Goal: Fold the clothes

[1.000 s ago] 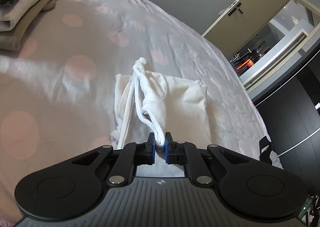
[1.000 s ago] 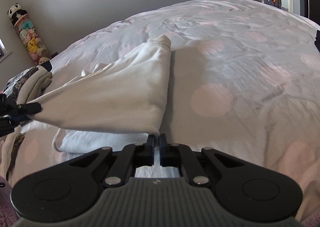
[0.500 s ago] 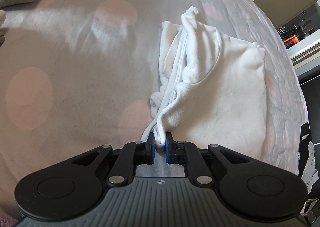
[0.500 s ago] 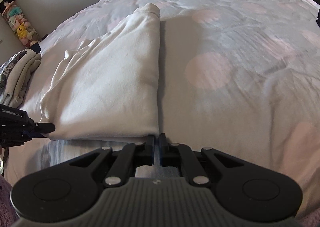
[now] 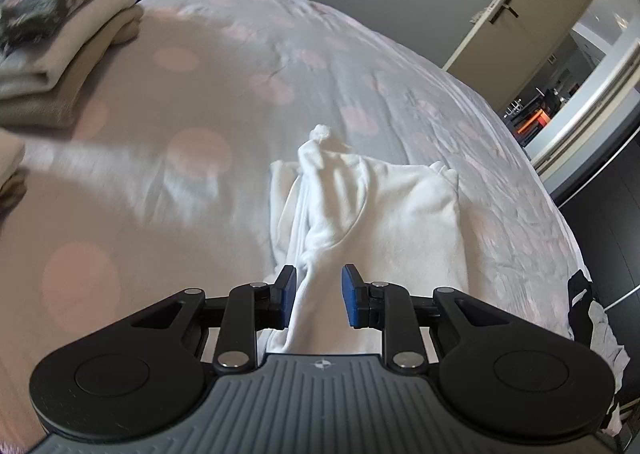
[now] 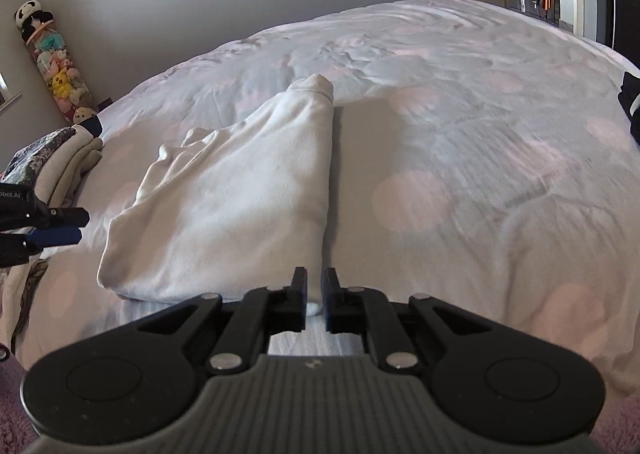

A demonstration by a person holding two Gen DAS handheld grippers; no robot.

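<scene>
The white garment [image 5: 384, 214] lies folded mid-bed, well clear of the bed [image 5: 200, 174] edges. The left tool [image 5: 319, 298] has just been opening; cloth lies loose between its parted jaws. The right tool [image 6: 314, 300], barely parted, has also been opening around the fold's corner. Release both fully, withdraw straight back, don't drag the fold.
</scene>
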